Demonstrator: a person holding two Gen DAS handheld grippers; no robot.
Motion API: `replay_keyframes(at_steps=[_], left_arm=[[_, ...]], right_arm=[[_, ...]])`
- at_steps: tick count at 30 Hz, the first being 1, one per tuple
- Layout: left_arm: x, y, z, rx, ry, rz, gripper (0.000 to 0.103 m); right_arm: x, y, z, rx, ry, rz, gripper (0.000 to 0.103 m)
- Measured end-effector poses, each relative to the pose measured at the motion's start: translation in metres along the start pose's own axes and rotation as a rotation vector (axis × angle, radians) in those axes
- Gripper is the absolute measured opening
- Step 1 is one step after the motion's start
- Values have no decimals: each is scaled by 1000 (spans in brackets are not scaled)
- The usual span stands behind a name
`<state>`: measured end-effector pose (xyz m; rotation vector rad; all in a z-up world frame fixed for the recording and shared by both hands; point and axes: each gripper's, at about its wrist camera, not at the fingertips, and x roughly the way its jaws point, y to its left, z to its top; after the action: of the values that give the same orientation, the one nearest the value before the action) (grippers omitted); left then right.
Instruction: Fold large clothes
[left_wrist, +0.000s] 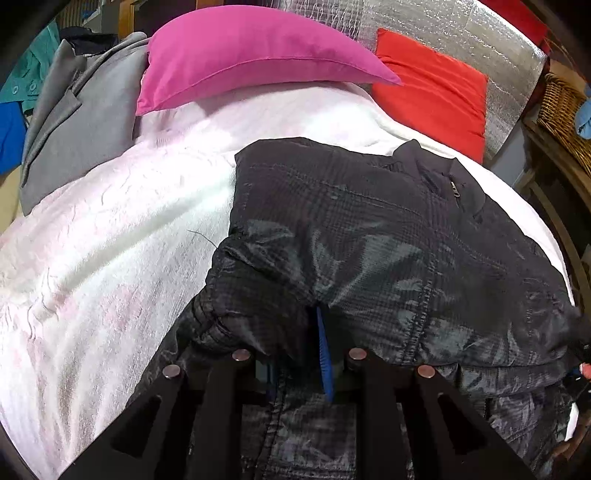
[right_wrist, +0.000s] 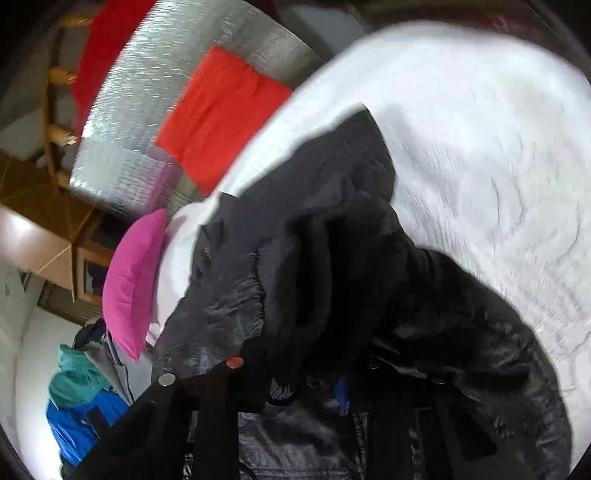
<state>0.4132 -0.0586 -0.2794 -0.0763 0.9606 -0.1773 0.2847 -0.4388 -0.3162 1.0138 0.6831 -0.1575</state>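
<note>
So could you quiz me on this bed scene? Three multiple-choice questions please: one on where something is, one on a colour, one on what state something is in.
1. Where does the black jacket lie?
A. On the white blanket
B. In the wicker basket
C. On the floor

2. What colour is the pillow at the head of the bed, next to the red cushion?
A. Green
B. Pink
C. Yellow

3. What is the left gripper doing?
A. Holding a pillow
B. Hanging open, clear of any cloth
C. Closed on jacket fabric

Answers:
1. A, white blanket shows on both sides of the jacket.
2. B, it is bright pink.
3. C, jacket fabric is bunched between its fingers.
</note>
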Motion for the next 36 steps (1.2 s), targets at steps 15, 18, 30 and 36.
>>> replay_keyframes(at_steps=[15, 18, 30, 36], left_arm=[[-32, -10, -19, 129, -76, 97, 23], [-47, -11, -31, 160, -106, 124, 23], [-63, -4, -20, 100, -175, 18, 72], [-16, -4, -7, 68, -44, -11, 72]], right_arm=[[0, -4, -3, 40, 70, -34, 65], [-7, -2, -11, 18, 75, -30, 65], [28, 17, -38, 52, 235, 76, 65], [49, 34, -28, -11, 160, 81, 34]])
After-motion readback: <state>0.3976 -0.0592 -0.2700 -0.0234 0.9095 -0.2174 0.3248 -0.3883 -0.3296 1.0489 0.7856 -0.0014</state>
